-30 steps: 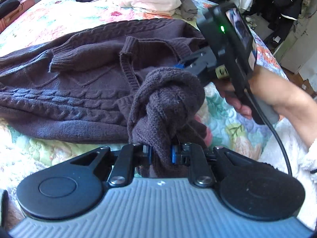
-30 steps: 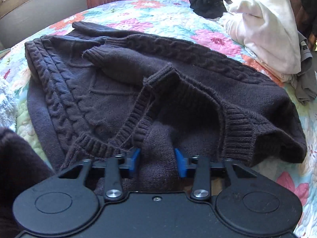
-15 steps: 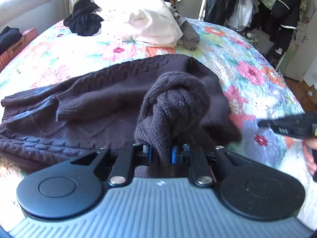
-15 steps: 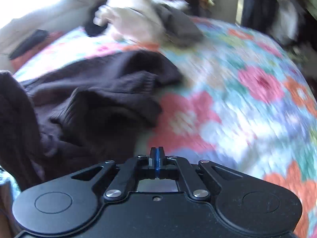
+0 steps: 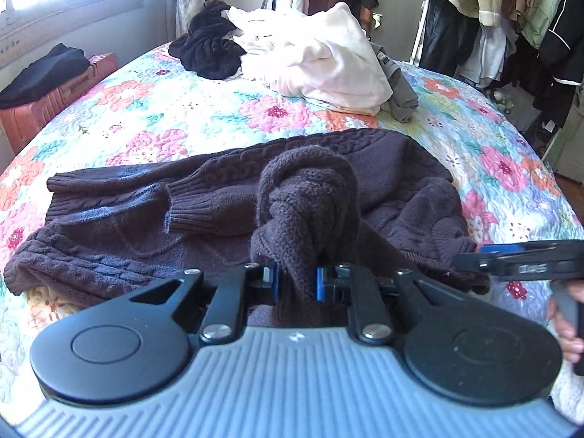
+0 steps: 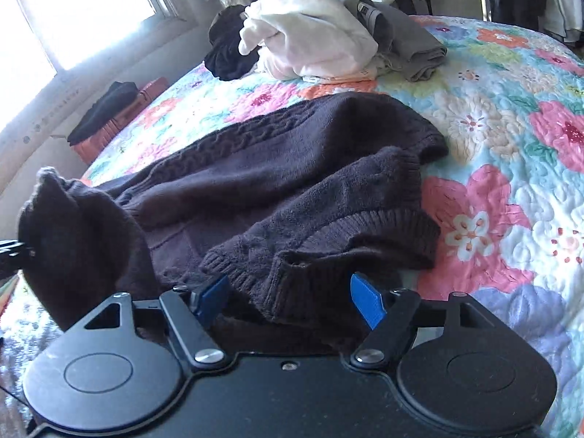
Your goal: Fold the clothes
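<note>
- Left gripper [image 5: 295,279]: blue pads clamped on a bunched fold of the dark brown cable-knit sweater [image 5: 226,200]; the wad stands up above the jaws.
- Right gripper [image 6: 288,297]: jaws have just been opening and stand wide apart; a ribbed edge of the sweater lies between the pads, not pinched.
- Sweater: spread rumpled across the near half of the bed, on the floral quilt [image 5: 175,109], one ribbed cuff lying on the body.
- Far edge of the bed: a heap of white clothes [image 5: 321,58], a black garment [image 5: 208,51], a grey garment [image 5: 399,91].
- Beyond the bed's left edge: an orange suitcase [image 5: 54,98].
</note>
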Available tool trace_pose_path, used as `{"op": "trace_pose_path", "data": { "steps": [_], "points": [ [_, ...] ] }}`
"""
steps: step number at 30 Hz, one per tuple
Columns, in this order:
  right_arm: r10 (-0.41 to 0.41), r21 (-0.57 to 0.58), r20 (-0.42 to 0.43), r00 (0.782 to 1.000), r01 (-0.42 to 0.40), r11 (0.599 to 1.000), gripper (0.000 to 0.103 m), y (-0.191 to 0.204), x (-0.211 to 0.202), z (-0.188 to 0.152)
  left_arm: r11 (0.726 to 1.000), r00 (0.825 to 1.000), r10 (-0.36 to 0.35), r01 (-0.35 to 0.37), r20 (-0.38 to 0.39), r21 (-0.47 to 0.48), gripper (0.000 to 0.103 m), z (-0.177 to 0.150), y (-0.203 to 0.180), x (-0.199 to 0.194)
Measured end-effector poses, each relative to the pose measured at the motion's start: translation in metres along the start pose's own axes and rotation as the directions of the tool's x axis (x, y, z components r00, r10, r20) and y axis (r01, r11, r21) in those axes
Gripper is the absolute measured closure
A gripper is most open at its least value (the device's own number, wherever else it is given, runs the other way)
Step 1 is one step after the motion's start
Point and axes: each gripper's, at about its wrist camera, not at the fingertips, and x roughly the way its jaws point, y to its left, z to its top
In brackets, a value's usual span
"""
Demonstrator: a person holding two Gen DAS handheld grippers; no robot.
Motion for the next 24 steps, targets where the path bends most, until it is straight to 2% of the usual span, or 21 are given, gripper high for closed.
{"op": "trace_pose_path", "data": {
  "steps": [2, 4, 6, 8, 10, 13, 14, 16, 17, 18, 20, 21, 22, 23, 24],
  "points": [
    [-0.004, -0.037, 0.003, 1.000, 0.004, 0.999, 0.089, -0.005, 0.008, 0.001, 1.000, 1.000, -0.004, 0.004, 0.013, 0.000, 0.087, 0.002, 0.000, -0.003],
    [0.007, -0.012, 0.076, 0.997, -0.006, 1.000, 0.091, -0.016, -0.009, 0.004, 1.000, 1.000, -0.005, 0.005, 0.029, 0.002, 0.087, 0.005, 0.000, -0.008],
    [-0.051, -0.006, 0.169, 0.984, 0.053, 0.999, 0.091, -0.029, -0.035, 0.011, 1.000, 0.999, -0.005, 0.004, 0.044, 0.006, 0.087, 0.008, -0.001, -0.013],
    [-0.158, -0.015, 0.264, 0.951, 0.168, 0.986, 0.092, -0.043, -0.064, 0.021, 1.000, 0.999, -0.020, 0.019, 0.049, 0.022, 0.087, 0.009, -0.006, -0.020],
    [-0.241, 0.004, 0.322, 0.915, 0.254, 0.967, 0.092, -0.062, -0.086, 0.030, 0.997, 0.996, -0.069, 0.067, 0.055, 0.038, 0.087, 0.008, -0.016, -0.026],
    [-0.342, 0.075, 0.345, 0.874, 0.337, 0.938, 0.096, -0.100, -0.097, 0.038, 0.984, 0.985, -0.167, 0.164, 0.035, 0.073, 0.087, 0.001, -0.033, -0.026],
    [-0.386, 0.094, 0.334, 0.860, 0.377, 0.922, 0.099, -0.112, -0.092, 0.039, 0.978, 0.982, -0.191, 0.189, 0.009, 0.086, 0.086, -0.003, -0.039, -0.021],
    [-0.470, 0.130, 0.293, 0.832, 0.453, 0.882, 0.103, -0.137, -0.079, 0.039, 0.975, 0.978, -0.192, 0.200, -0.080, 0.102, 0.080, -0.012, -0.047, 0.000],
    [-0.464, 0.169, 0.251, 0.850, 0.433, 0.885, 0.103, -0.151, -0.072, 0.035, 0.978, 0.976, -0.167, 0.182, -0.140, 0.105, 0.078, -0.018, -0.050, 0.014],
    [-0.425, 0.224, 0.211, 0.880, 0.380, 0.898, 0.102, -0.164, -0.067, 0.031, 0.985, 0.975, -0.113, 0.135, -0.193, 0.106, 0.078, -0.022, -0.049, 0.028],
    [-0.261, 0.341, 0.172, 0.950, 0.191, 0.920, 0.102, -0.182, -0.062, 0.016, 0.992, 0.978, 0.041, -0.015, -0.203, 0.127, 0.078, -0.027, -0.044, 0.043],
    [-0.176, 0.353, 0.153, 0.972, 0.112, 0.929, 0.099, -0.184, -0.058, 0.010, 0.987, 0.976, 0.107, -0.081, -0.192, 0.139, 0.079, -0.027, -0.041, 0.047],
    [-0.150, 0.337, 0.141, 0.979, 0.095, 0.937, 0.097, -0.181, -0.054, 0.009, 0.984, 0.975, 0.134, -0.110, -0.178, 0.139, 0.080, -0.025, -0.039, 0.047],
    [-0.154, 0.313, 0.132, 0.979, 0.106, 0.944, 0.093, -0.178, -0.052, 0.010, 0.987, 0.979, 0.120, -0.101, -0.167, 0.121, 0.079, -0.021, -0.038, 0.045],
    [-0.164, 0.297, 0.126, 0.978, 0.121, 0.947, 0.077, -0.173, -0.049, 0.012, 0.993, 0.984, 0.081, -0.067, -0.158, 0.094, 0.076, -0.016, -0.036, 0.042]
  ]
}}
